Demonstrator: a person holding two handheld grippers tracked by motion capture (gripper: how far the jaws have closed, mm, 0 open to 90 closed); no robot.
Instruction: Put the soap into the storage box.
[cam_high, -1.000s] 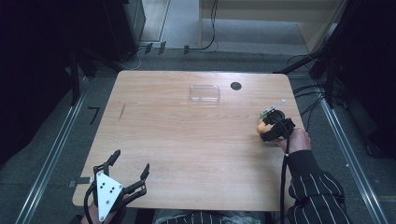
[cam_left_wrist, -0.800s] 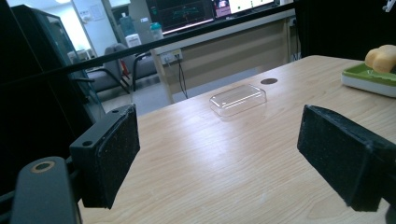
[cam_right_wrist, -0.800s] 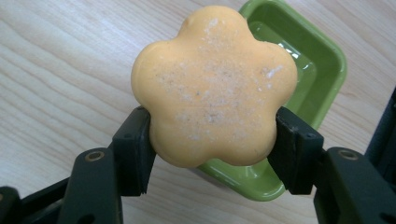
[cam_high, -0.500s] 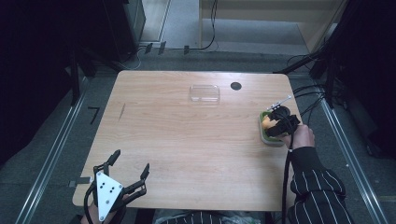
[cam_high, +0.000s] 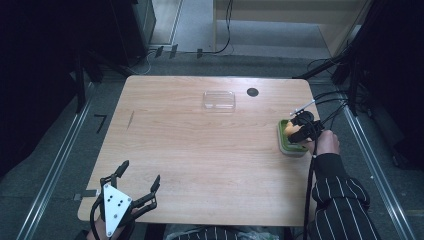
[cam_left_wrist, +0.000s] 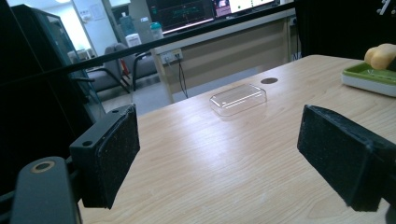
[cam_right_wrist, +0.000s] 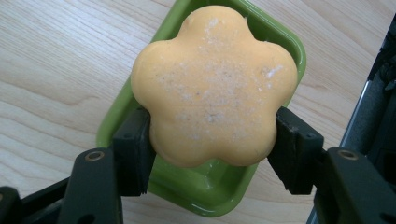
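- Dark racks and cables are ringing the wooden table (cam_high: 210, 150), with grey floor running along its left and right edges.
- At the near left corner, your left gripper (cam_high: 134, 189) is hovering with its jaws spread wide and nothing between them; its own view is looking between the two black pads (cam_left_wrist: 109, 154) across bare wood.
- Near the far edge, about the middle, a clear plastic lid (cam_high: 219, 100) is lying flat, with a small dark round hole (cam_high: 252, 92) just beside it.
- At the right edge, your right gripper (cam_high: 300, 131) is clamping a flower-shaped orange soap (cam_right_wrist: 215, 86) from both sides, directly over the green dish (cam_right_wrist: 205, 186).
- You seem to be setting the soap into the dish or lifting it out; I cannot tell which. Either way, be keeping the soap level and centred over the basin, moving straight up or down so that a petal is not catching the rim.
- If you are releasing, be opening the jaws only once the soap is resting on the bottom.
- Your right gripper view is showing the five-lobed shape, the speckled top and wet-looking gloss in the dish; the high view is giving just an orange spot on green.
- Your left gripper view is showing the soap (cam_left_wrist: 380, 53) from the side, standing above the dish rim (cam_left_wrist: 369, 74).
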